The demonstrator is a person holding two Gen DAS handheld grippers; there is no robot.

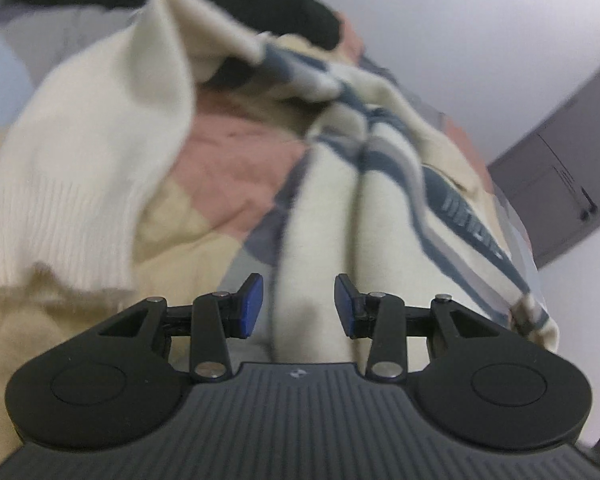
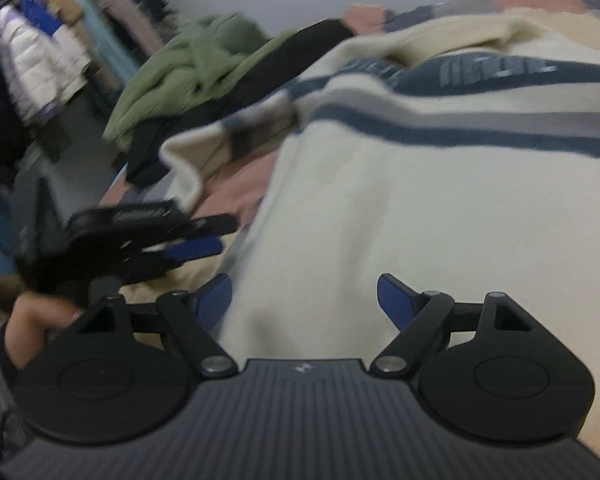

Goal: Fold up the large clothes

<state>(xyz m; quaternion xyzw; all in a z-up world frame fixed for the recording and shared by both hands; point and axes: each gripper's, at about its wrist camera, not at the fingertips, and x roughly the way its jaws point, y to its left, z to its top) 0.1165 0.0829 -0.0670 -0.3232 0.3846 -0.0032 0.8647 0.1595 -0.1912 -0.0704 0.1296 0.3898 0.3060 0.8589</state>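
A: Looking along the left tool (image 1: 299, 306), its jaws stand partly apart with a bunched ridge of the sweater (image 1: 320, 216) rising between them — the pads do not look pressed onto the cloth, so nothing is gripped there.

B: And the right tool (image 2: 305, 300)?

A: Wide apart, over the cream body of the sweater, holding nothing. The sweater lies across the patchwork bedspread (image 1: 236, 160), with its blue stripes toward the far end and one sleeve (image 1: 80, 184) thrown out to the side, cuff loose.

B: So what could spoil the fold?

A: The middle is gathered into two thick rolls. If the left tool closes there, it would likely pinch several layers at once and drag the whole body into a lump instead of one edge.

B: The sleeve too?

A: Probably — it lies twisted, so it may get trapped underneath. In the right view, the two tools are also near each other at the same edge, so they could collide. The green jacket (image 2: 188, 68) and black garment (image 2: 260, 68) behind lie close enough to get snagged.
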